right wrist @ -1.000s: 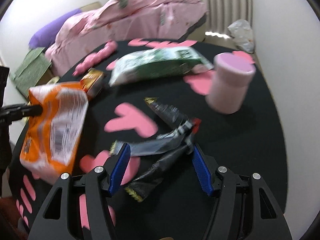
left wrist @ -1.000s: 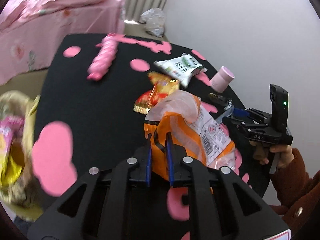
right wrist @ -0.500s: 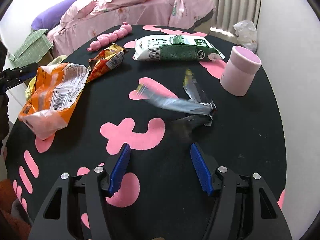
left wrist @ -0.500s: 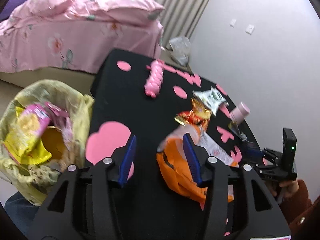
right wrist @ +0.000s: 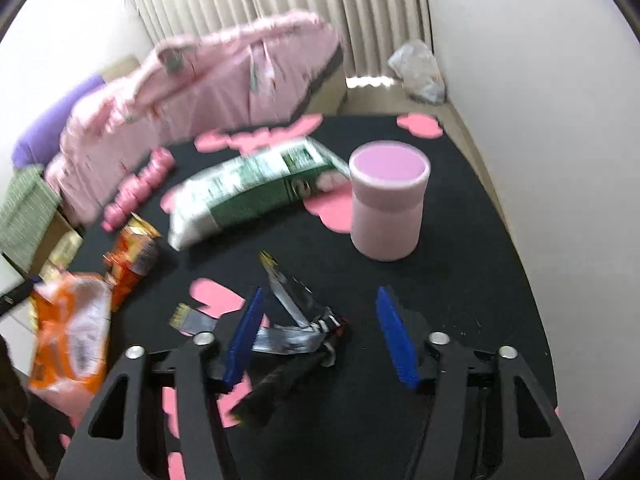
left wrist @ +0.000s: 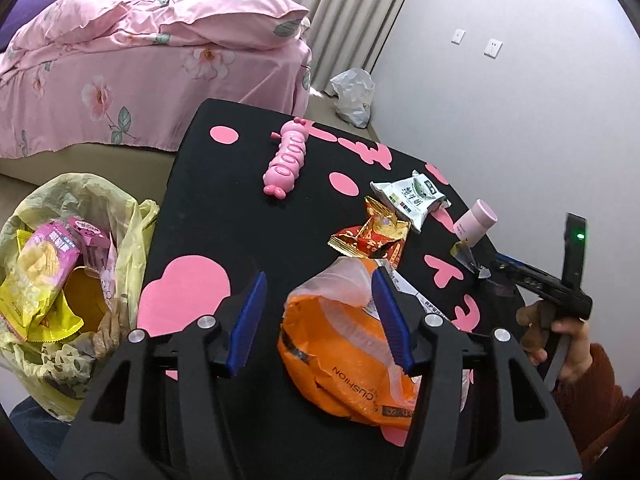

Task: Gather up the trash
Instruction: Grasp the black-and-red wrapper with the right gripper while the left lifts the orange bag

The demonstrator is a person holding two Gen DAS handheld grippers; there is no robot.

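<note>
Bed: pink flowered bedding, behind the table, in front of pale curtains.
Table: black top with pink shapes, holding all the loose wrappers; a white wall runs along its right side.
Bin bag: yellow plastic, open, on the floor just beside the table's left edge; snack packets in pink and yellow lie inside it.
Orange bag: crumpled, with a clear top, lying on the near part of the table. It sits between the left claw's fingers, up against the right-hand pad and well clear of the left-hand one.
Left claw: jaws opening, wide apart; nothing is clamped.
Right claw: jaws closing but not gripping; the knotted end of the black and silver wrappers lies between the blue pads, and one wrapper passes under the left-hand pad. A hand in a rust-red sleeve holds it at the table's right edge.
Green and white packet: flat on the table, beyond the dark wrappers, beside the pink cup; blurred in the right wrist view.
Pink cup: upright near the table's right edge, apart from the right claw.
Pink caterpillar toy: lying lengthwise on the far part of the table.
Red and gold wrapper: just beyond the orange bag, near the green and white packet.
Black and silver wrappers: a small tangled bunch on the table.
White plastic bag: on the floor by the wall's corner.
</note>
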